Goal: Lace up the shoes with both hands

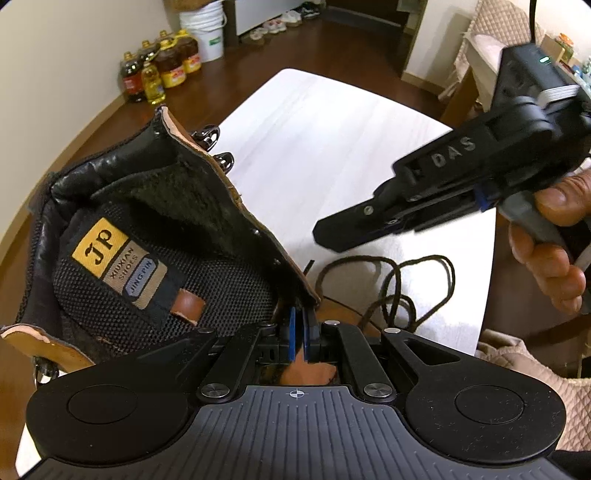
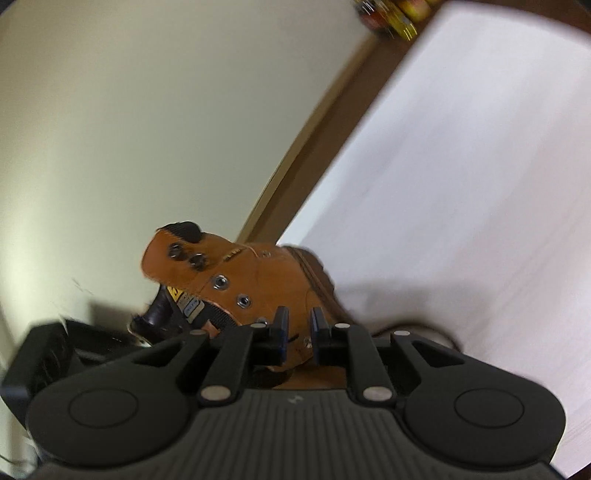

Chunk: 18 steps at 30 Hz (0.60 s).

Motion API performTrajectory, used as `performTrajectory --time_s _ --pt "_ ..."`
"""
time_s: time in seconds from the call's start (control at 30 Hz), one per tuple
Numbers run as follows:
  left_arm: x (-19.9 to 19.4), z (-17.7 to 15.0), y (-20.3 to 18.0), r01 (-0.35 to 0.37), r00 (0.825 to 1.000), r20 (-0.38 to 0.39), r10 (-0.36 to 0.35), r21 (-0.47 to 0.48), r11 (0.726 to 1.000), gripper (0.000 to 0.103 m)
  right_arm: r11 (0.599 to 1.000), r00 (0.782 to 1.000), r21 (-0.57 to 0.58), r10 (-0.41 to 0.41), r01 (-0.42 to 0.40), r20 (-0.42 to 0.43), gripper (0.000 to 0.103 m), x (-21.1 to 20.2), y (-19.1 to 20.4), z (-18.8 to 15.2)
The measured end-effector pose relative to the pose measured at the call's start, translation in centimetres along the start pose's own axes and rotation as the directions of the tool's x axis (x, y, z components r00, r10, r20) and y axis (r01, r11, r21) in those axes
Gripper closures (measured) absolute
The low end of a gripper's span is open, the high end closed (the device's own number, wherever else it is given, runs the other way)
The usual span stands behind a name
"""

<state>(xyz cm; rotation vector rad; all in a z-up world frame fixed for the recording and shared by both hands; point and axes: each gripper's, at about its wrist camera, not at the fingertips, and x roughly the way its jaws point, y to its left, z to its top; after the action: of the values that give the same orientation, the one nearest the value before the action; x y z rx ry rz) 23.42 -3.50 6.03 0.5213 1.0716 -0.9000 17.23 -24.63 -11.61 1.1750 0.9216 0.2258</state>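
Observation:
A tan leather boot (image 1: 155,236) with a black lining lies on the white table (image 1: 314,122), its opening toward my left wrist camera. My left gripper (image 1: 299,332) is shut on the boot's eyelet flap (image 1: 291,273). A dark brown lace (image 1: 391,284) lies loose on the table to the right of the boot. My right gripper (image 2: 298,328) hovers above the boot (image 2: 255,280), its jaws a small way apart with nothing between them. It also shows from the side in the left wrist view (image 1: 424,206), above the lace.
Several bottles of cooking oil (image 1: 159,70) and a white bucket (image 1: 207,29) stand on the wooden floor by the wall. Shoes (image 1: 280,22) lie on the floor further back. A quilted chair (image 1: 495,40) is at the right.

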Motion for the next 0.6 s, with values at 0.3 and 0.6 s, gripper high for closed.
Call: performTrajectory --time_s 0.3,0.6 --pt "0.1 0.3 -0.1 -0.008 1.000 -0.007 0.008 -0.003 1.000 0.099 0.946 0.987 0.288 0.158 -0.147 -0.013 0.086 1.6 -3.8 -0.6" --pt "-1.3 -0.9 -0.1 -0.021 1.000 0.000 0.021 -0.030 0.999 0.093 0.979 0.994 0.173 0.099 -0.106 0.049 0.101 -0.4 -1.9 0.4"
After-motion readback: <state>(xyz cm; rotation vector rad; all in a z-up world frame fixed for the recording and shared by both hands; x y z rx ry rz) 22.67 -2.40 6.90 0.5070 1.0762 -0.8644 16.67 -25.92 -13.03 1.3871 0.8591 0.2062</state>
